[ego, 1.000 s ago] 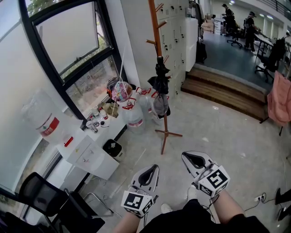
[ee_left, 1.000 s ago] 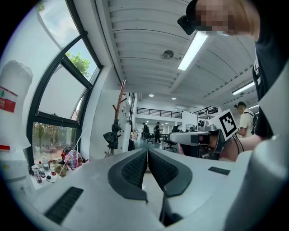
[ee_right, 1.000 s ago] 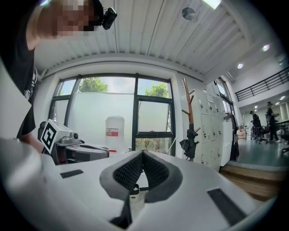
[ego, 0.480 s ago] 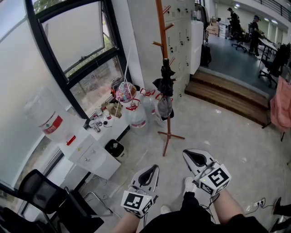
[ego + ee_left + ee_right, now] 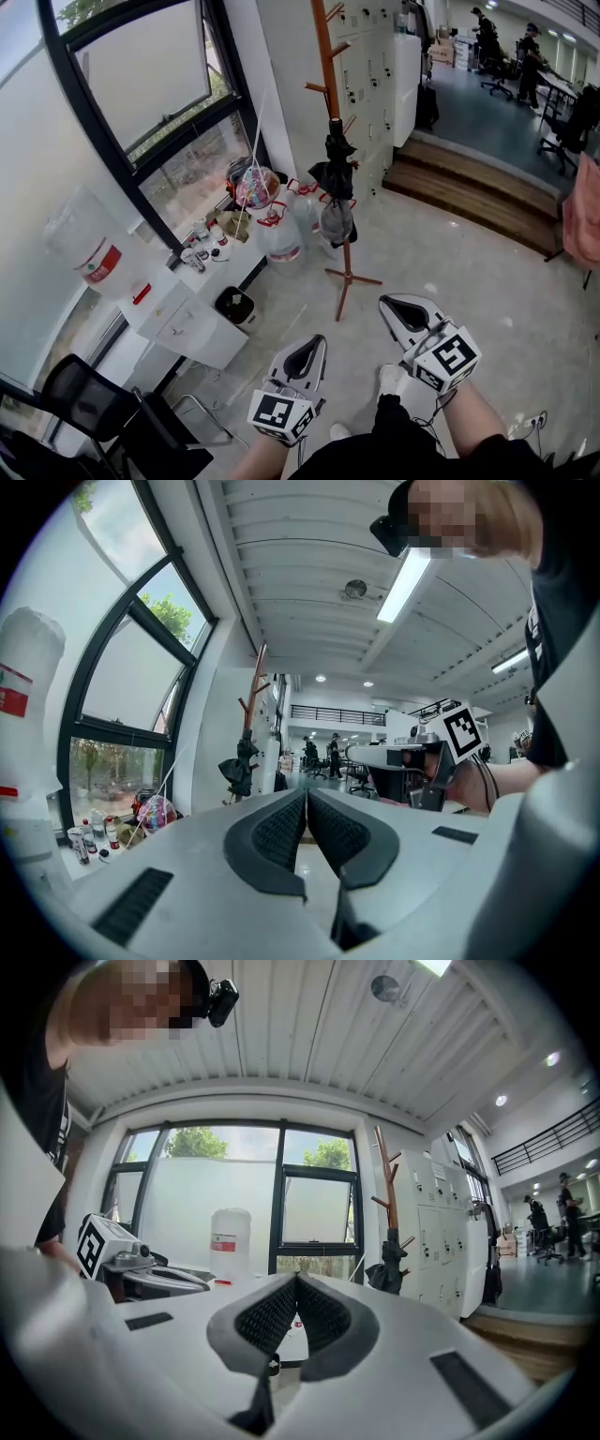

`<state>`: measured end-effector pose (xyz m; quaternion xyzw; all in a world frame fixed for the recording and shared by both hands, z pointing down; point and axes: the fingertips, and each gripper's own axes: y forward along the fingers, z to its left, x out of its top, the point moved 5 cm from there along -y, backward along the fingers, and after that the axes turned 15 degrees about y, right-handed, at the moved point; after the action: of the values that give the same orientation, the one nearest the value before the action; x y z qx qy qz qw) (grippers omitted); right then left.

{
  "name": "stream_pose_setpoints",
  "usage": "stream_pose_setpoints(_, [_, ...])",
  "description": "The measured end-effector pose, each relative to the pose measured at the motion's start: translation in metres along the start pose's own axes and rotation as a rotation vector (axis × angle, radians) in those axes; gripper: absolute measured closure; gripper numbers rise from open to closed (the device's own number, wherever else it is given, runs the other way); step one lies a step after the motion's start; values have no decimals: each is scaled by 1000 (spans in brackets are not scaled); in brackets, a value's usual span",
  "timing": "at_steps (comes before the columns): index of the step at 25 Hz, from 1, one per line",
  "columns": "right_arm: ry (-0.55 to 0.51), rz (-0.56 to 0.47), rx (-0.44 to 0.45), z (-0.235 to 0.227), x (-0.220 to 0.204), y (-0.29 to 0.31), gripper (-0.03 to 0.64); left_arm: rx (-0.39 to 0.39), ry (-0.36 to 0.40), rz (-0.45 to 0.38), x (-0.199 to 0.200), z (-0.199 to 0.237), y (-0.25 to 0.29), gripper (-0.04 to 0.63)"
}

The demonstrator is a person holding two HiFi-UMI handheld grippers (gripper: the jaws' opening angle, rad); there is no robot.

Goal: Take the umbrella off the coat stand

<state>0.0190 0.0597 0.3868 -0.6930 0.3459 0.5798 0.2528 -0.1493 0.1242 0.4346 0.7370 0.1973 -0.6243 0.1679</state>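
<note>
Pale speckled floor (image 5: 487,309) filled the middle of the head view. A tall black-framed window (image 5: 141,94) stood at upper left, and wooden steps (image 5: 469,192) at upper right led to an office area. Near the top centre a wooden coat stand (image 5: 325,84) rose from its splayed feet. The black umbrella (image 5: 334,169), folded, hung against the pole about halfway down. Clear water jugs (image 5: 279,242) with red handles stood on the floor just left of the stand's feet. Further left, a white cabinet (image 5: 183,323) ran below the window with small bottles on its top. A black bin (image 5: 232,305) sat beside the cabinet, and a black chair (image 5: 84,398) filled the lower left corner.

At bottom centre the 2 grippers were held side by side, the left gripper (image 5: 314,342) and the right gripper (image 5: 391,306). Both pointed up the frame toward the stand and were well apart from it. Each gripper's own view showed its ribbed pads pressed together with nothing between them. The umbrella appeared small and distant to the left of the jaws in the left gripper view, and to the right of them in the right gripper view.
</note>
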Motion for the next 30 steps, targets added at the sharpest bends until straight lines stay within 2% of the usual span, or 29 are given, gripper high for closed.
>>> stream_pose_setpoints(14, [24,-1,9,-76,10,22,563,17,-10,31,-8,9,73,577])
stream_pose_setpoints(30, [38,-18,29,-171,34,61,563,53,-11,26,-4,37,175,577])
